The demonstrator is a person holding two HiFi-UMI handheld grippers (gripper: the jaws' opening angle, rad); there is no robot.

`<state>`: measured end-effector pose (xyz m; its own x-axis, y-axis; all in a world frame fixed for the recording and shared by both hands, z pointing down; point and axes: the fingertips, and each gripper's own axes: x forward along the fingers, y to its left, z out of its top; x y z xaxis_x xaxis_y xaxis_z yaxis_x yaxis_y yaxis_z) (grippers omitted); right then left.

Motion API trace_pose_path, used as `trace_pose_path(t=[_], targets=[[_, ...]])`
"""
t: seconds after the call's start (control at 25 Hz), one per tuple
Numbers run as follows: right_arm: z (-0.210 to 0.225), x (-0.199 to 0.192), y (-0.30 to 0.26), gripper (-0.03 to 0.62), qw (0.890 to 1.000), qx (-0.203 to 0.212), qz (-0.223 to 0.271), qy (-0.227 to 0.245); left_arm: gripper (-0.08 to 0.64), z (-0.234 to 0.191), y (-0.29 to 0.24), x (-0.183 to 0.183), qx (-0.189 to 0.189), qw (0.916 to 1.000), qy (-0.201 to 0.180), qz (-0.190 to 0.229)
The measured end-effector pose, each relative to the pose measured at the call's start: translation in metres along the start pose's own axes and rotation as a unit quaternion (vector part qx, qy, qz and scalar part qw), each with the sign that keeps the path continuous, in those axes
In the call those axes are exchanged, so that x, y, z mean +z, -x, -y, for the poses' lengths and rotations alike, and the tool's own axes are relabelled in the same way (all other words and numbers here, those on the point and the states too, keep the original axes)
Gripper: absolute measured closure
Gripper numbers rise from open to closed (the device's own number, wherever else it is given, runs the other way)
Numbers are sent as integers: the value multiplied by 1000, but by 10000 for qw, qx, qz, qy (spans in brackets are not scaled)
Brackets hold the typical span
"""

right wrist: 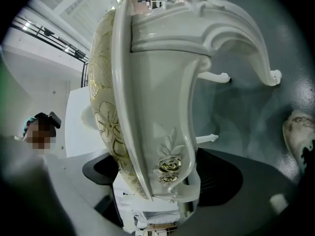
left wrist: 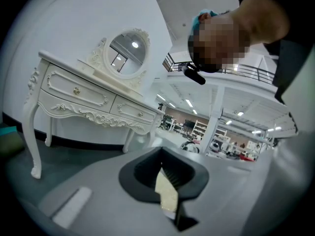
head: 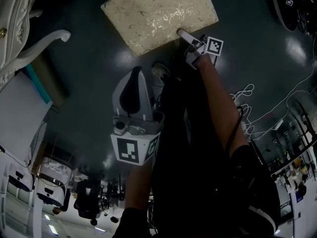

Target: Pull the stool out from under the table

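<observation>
On the floor at twelve o'clock, clear of the table (head: 49, 37) at ten, the stool (head: 158, 14) sits clamped at its seat rim in my right gripper (head: 184, 36). It looks like rigid, glossy, probably weighty wood, best gripped by the frame, not the soft cushion. My left gripper (head: 137, 73) hangs closed and empty.

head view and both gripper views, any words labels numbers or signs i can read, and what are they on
No readable text in any view.
Near marker cube: only a black-and-white square pattern, no letters or numbers.
Far marker cube: the same kind of pattern, no letters or numbers.
Shelves far back in the left gripper view: too small and blurred to read.
</observation>
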<state>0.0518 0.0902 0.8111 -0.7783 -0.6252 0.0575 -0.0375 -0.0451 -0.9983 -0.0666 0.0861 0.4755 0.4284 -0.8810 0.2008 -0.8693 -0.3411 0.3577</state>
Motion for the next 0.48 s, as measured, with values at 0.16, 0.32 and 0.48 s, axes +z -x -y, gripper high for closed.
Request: trace_pose_path(t=[0.16, 0.32, 0.48], targets=[[1, 0, 1, 100, 9999, -10, 107, -34, 551, 0, 5, -1, -15, 10000, 5, -15], [0, 0, 1, 78, 9997, 35, 243, -75, 552, -1, 11, 1, -21, 10000, -9, 8], [-4, -2, 2, 71, 9992, 62, 390, -103, 552, -4, 16, 4, -24, 10000, -3, 36]])
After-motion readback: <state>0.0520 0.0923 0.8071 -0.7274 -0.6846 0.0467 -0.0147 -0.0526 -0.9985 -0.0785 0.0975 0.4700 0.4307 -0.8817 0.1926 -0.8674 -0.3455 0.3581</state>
